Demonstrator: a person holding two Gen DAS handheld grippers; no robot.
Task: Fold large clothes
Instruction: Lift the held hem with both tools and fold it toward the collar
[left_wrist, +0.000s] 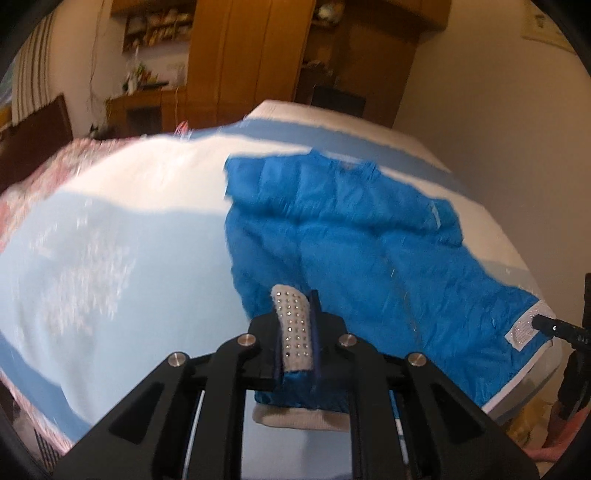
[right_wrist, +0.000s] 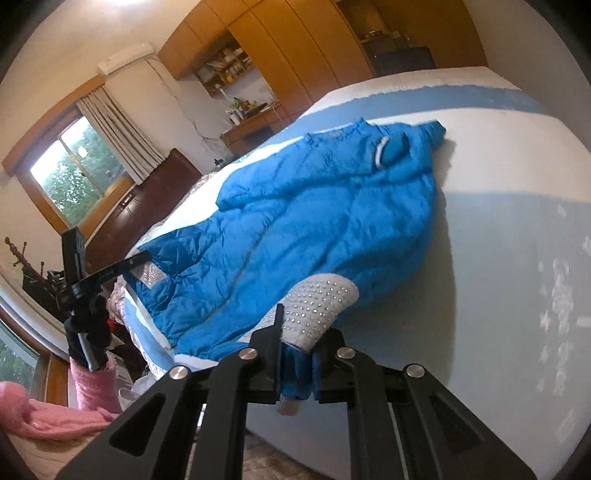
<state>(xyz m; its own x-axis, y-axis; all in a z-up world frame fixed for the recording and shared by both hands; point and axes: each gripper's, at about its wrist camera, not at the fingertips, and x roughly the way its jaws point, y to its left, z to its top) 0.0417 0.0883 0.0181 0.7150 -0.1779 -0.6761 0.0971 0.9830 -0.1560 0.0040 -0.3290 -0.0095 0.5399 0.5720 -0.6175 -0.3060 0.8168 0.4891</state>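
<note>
A bright blue padded jacket (left_wrist: 351, 236) (right_wrist: 325, 214) lies spread on the pale blue and white bed cover (left_wrist: 110, 240) (right_wrist: 498, 240). Its hem carries a white studded band. My left gripper (left_wrist: 295, 317) is shut on one corner of that hem, with the studded band (left_wrist: 293, 325) pinched between its jaws and lifted off the bed. My right gripper (right_wrist: 303, 332) is shut on the other hem corner, where the studded band (right_wrist: 325, 299) bulges above the jaws. Each view shows the other gripper at its edge, the right gripper (left_wrist: 554, 326) and the left gripper (right_wrist: 122, 267), clamped on the hem.
Wooden wardrobes and shelves (left_wrist: 251, 55) (right_wrist: 295, 44) stand behind the bed. A floral cloth (left_wrist: 44, 166) lies along the bed's far left side. A window with a curtain (right_wrist: 74, 173) and a dark wooden headboard (right_wrist: 147, 206) are beyond. A pink sleeve (right_wrist: 92, 384) holds the left gripper.
</note>
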